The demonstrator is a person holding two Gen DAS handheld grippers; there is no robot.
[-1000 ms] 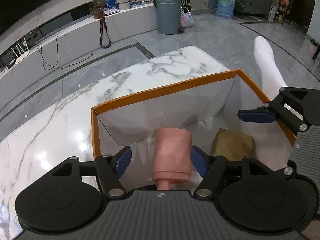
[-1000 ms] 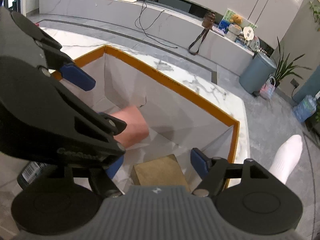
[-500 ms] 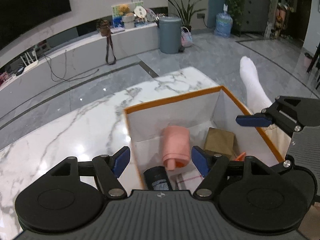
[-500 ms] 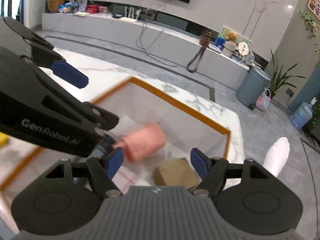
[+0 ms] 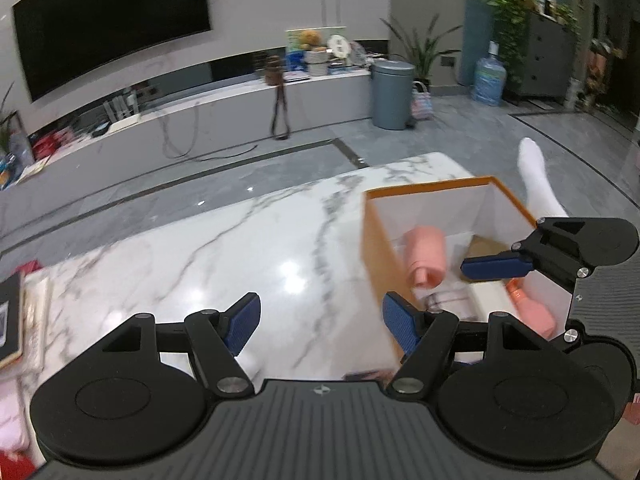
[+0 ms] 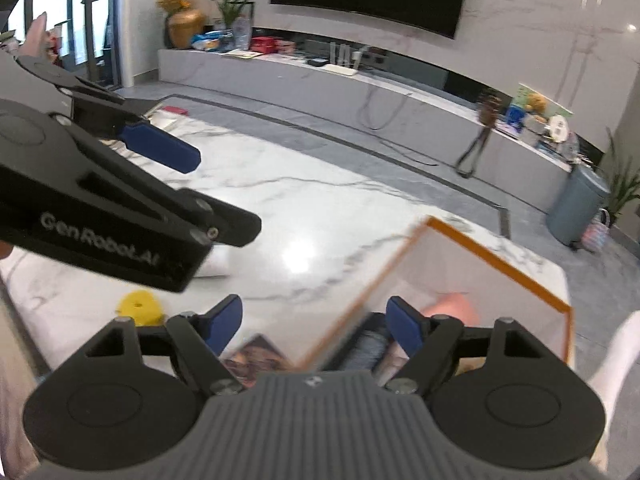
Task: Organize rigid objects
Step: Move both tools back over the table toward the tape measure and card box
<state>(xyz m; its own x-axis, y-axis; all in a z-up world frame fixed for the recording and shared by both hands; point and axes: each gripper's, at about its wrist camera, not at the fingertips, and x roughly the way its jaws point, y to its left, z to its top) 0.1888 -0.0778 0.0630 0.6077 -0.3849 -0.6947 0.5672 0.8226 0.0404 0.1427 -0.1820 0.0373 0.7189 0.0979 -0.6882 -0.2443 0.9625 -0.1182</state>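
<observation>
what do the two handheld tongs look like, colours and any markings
Both tongs match. The left tongs have a black ribbed body, two round black discs at the base, black linkage arms with silver screws, and blue ridged pads. The right tongs look the same. Seen from the right wrist view, the left tongs carry white "GenRobot.AI" lettering on the side.

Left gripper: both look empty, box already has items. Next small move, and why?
Probably swing the left gripper toward the yellow piece on the table. It is open and empty, the pink cup already lies in the box, and that piece is still outside.
</observation>
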